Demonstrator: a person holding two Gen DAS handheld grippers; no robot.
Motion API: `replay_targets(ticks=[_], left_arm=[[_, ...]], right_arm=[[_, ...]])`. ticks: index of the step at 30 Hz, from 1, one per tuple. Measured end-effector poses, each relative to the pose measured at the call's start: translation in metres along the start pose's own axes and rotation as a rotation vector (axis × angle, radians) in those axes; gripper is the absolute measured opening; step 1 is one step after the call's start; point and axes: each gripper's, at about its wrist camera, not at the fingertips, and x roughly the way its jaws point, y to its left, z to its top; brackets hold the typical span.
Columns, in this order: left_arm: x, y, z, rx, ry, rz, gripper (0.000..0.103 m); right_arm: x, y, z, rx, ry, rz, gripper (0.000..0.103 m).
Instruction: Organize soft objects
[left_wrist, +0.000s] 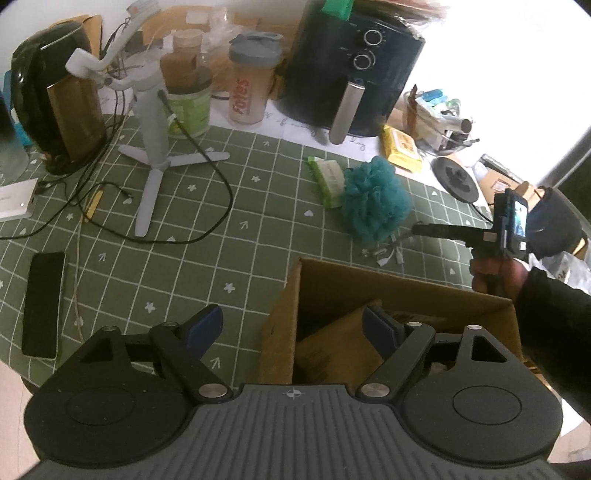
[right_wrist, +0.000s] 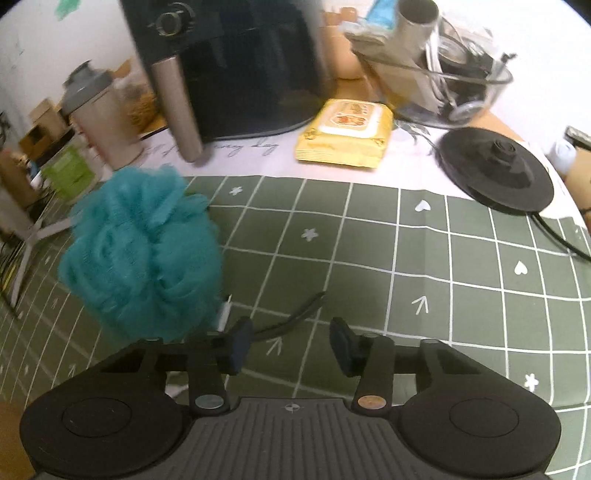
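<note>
A cluttered desk (right_wrist: 369, 258) wears green grid cloth. The left hand-held gripper (left_wrist: 291, 326) hangs spread over a cardboard box (left_wrist: 369, 284); the right hand-held gripper (right_wrist: 290, 343), half-spread and empty, sits beside a teal loofah (right_wrist: 144, 251).

bath pouf (right_wrist: 142, 254): teal
tablecloth (right_wrist: 369, 258): green, white grid with stars, hearts, arrows
wipes pack (right_wrist: 347, 133): yellow
box (left_wrist: 369, 291): brown cardboard
air fryer (left_wrist: 351, 66): black, silver handle
gripper pads (left_wrist: 205, 326): blue

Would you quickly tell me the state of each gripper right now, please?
Left gripper: open, holding nothing, over the cardboard box.
Right gripper: open, nothing between its pads, beside the teal bath pouf.
</note>
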Motion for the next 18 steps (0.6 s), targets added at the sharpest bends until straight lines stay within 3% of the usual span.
replay_targets(ticks=[3, 6, 8, 18], left_arm=[[-0.001, 0.001, -0.002, -0.004, 0.003, 0.008, 0.083], [0.000, 0.003, -0.002, -0.009, 0.009, 0.013, 0.083], [0.001, 0.002, -0.002, -0.008, 0.011, 0.014, 0.083], [0.004, -0.005, 0.003, 0.022, -0.005, -0.020, 0.083]], right_arm=[[0.009, -0.003, 0.002, 0.024, -0.005, -0.013, 0.039], [0.016, -0.008, 0.003, 0.045, -0.008, -0.041, 0.022], [0.016, -0.012, 0.003, 0.065, -0.020, -0.049, 0.004], [-0.013, -0.025, 0.004, -0.010, -0.006, -0.018, 0.004]])
